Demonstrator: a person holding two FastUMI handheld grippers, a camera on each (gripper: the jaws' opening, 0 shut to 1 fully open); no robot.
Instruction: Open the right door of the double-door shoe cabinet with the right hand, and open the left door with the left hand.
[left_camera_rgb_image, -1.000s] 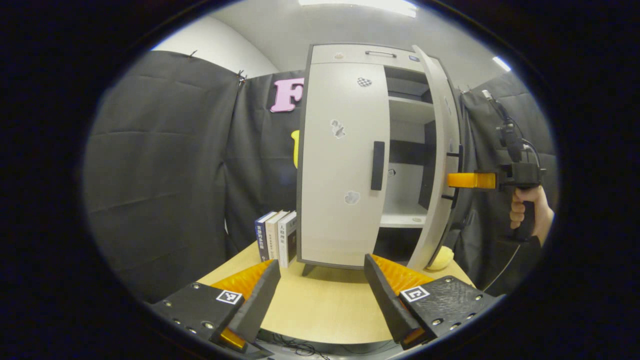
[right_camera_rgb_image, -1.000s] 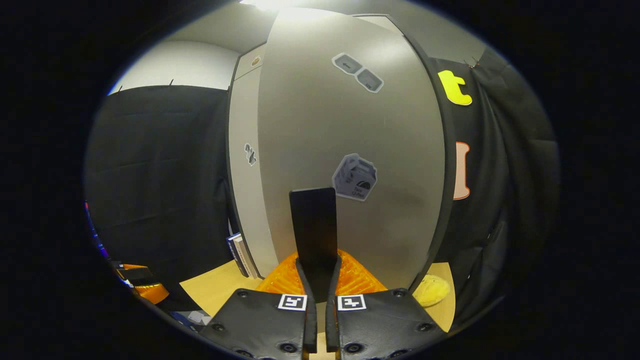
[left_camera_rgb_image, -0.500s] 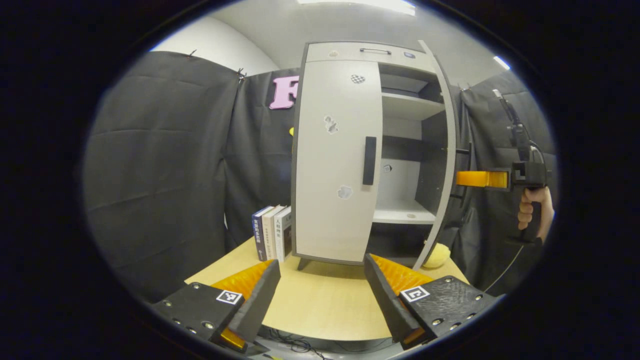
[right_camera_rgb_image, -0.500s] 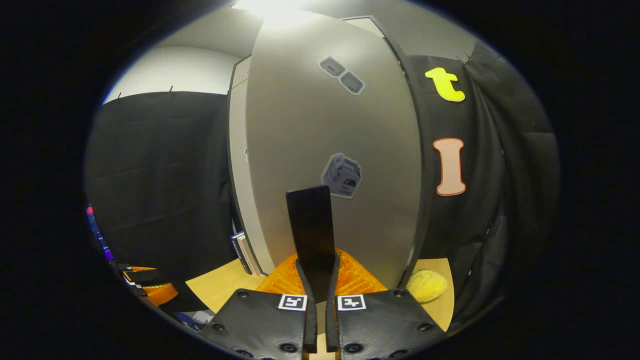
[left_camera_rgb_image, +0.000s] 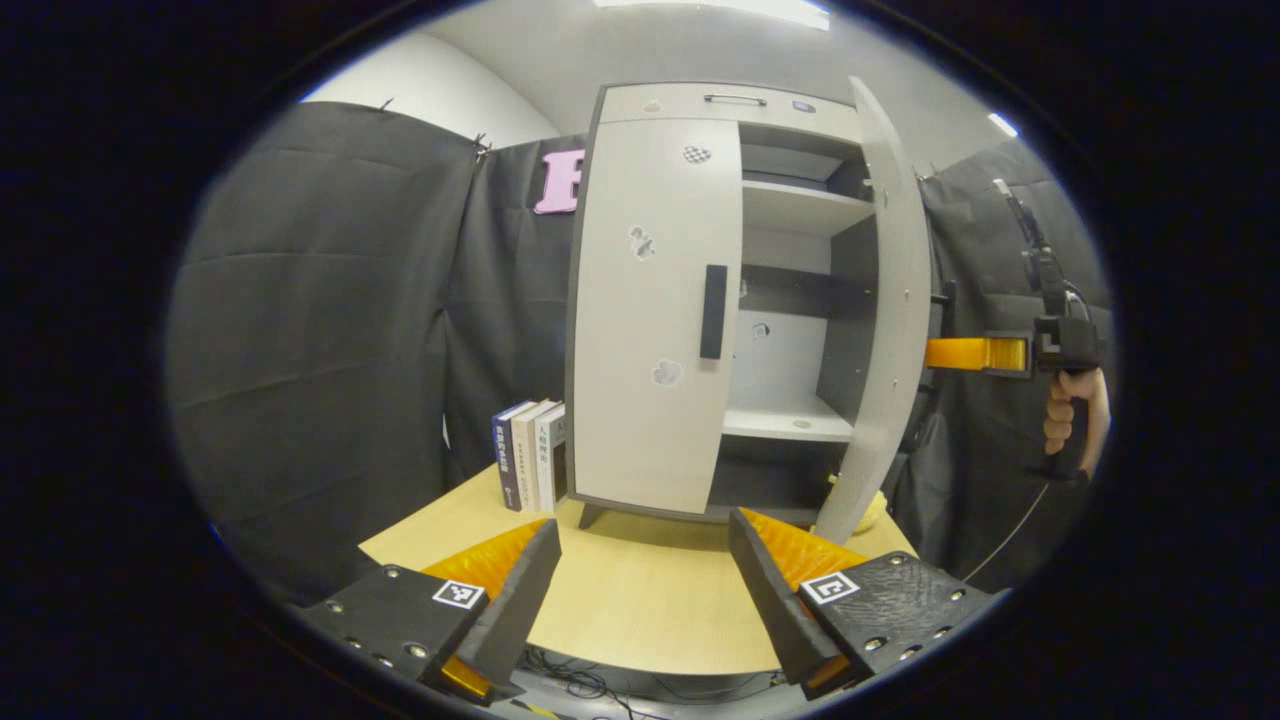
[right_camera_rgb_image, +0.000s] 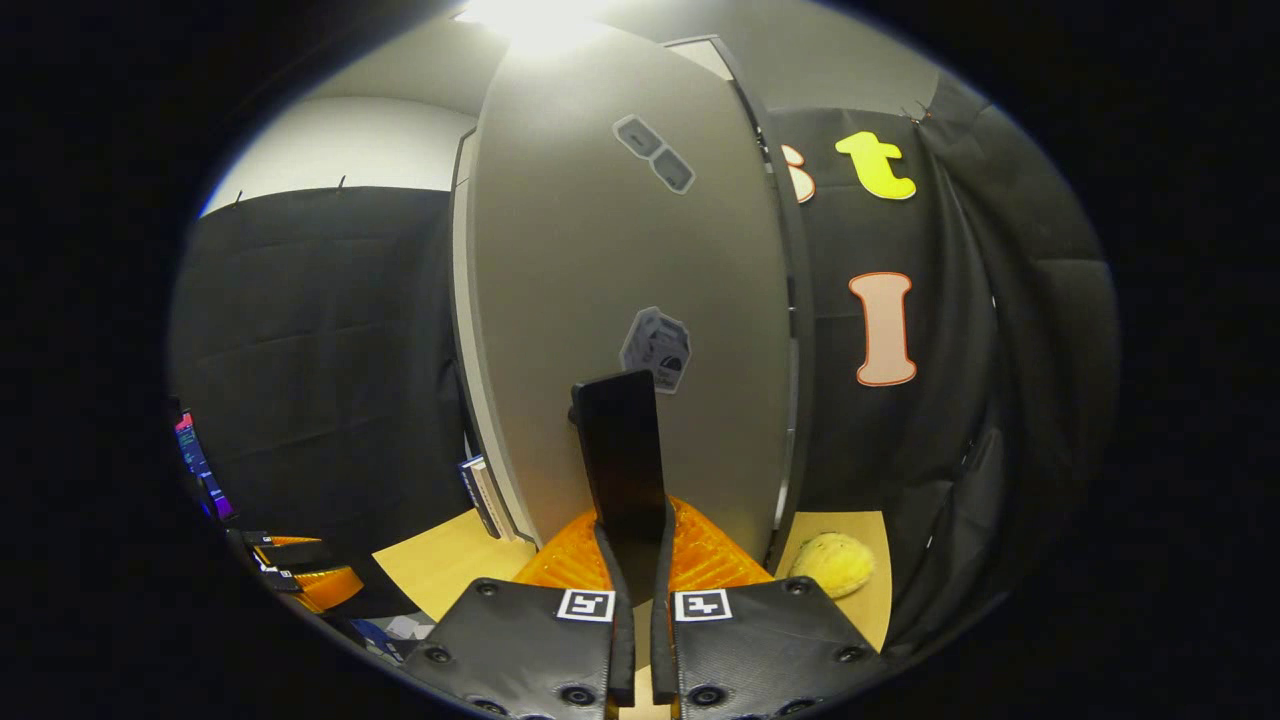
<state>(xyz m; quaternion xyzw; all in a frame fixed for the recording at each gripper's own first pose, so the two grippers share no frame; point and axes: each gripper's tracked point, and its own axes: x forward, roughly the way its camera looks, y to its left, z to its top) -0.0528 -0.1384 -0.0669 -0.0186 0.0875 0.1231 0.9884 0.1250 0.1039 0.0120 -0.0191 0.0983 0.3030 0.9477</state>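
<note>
Rigid light-grey right door (left_camera_rgb_image: 893, 300) swung open by its black bar handle (right_camera_rgb_image: 620, 455).
Right gripper (right_camera_rgb_image: 633, 560) fingers clamp it; left gripper (left_camera_rgb_image: 640, 570) fingers spread; closed left door's (left_camera_rgb_image: 655, 310) black vertical handle (left_camera_rgb_image: 713, 311), probably light-swinging, awaits above the tabletop's (left_camera_rgb_image: 640, 600) front edge.

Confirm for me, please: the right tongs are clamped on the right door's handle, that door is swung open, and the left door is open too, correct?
Not quite. The left door is shut, flush against the cabinet with its handle untouched, as the left gripper view shows. The rest holds: the right tongs are clamped on the right door's handle, and the right door is swung open.

Right hand-held gripper (right_camera_rgb_image: 632, 535) clamped, left hand-held gripper (left_camera_rgb_image: 640, 565) spread
</note>
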